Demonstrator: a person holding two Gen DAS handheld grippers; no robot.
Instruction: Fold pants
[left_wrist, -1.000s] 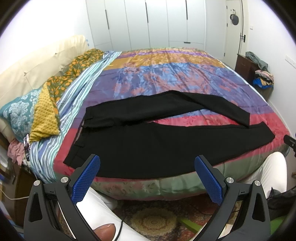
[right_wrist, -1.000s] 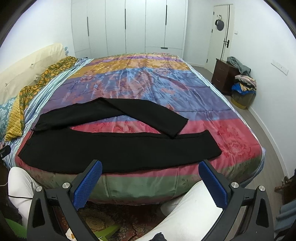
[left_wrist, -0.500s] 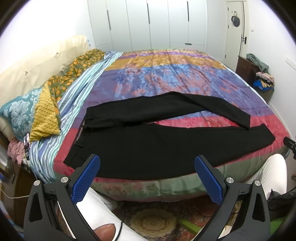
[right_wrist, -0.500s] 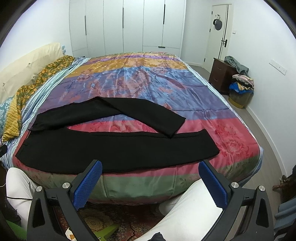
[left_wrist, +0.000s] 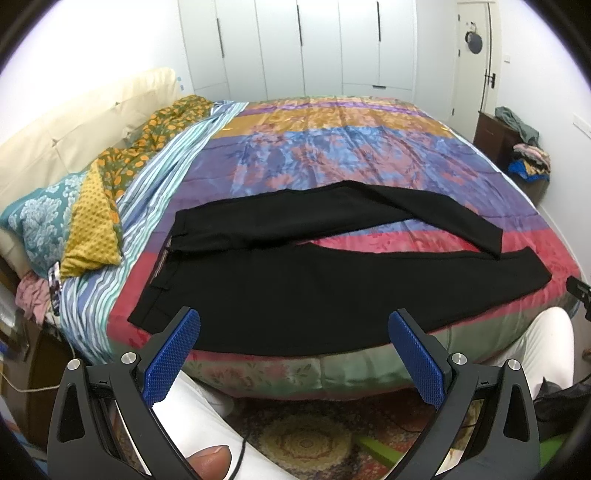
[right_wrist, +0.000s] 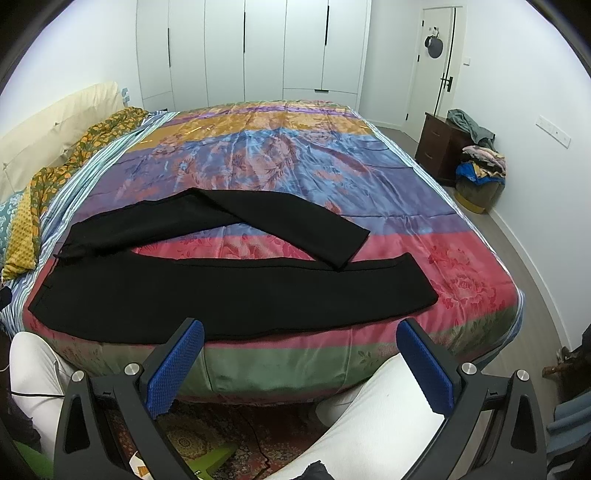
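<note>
Black pants (left_wrist: 295, 291) lie flat on the near part of the bed, waistband at the left, legs running right. The near leg lies along the bed's front edge; the far leg bends and its cuff rests on the near leg, also in the right wrist view (right_wrist: 229, 291). My left gripper (left_wrist: 293, 354) is open and empty, held in front of the bed edge near the waist end. My right gripper (right_wrist: 300, 363) is open and empty, held in front of the bed edge below the near leg.
The bed (right_wrist: 295, 155) has a colourful striped quilt. Pillows (left_wrist: 74, 218) and a cream headboard are at the left. A dark nightstand (right_wrist: 441, 144) and a clothes pile (right_wrist: 480, 166) stand at the right wall. The person's white-trousered legs (right_wrist: 373, 417) and a patterned rug are below.
Both grippers have drifted slightly, the view rising a little over the bed. The pants have not moved and both grippers stay open.
</note>
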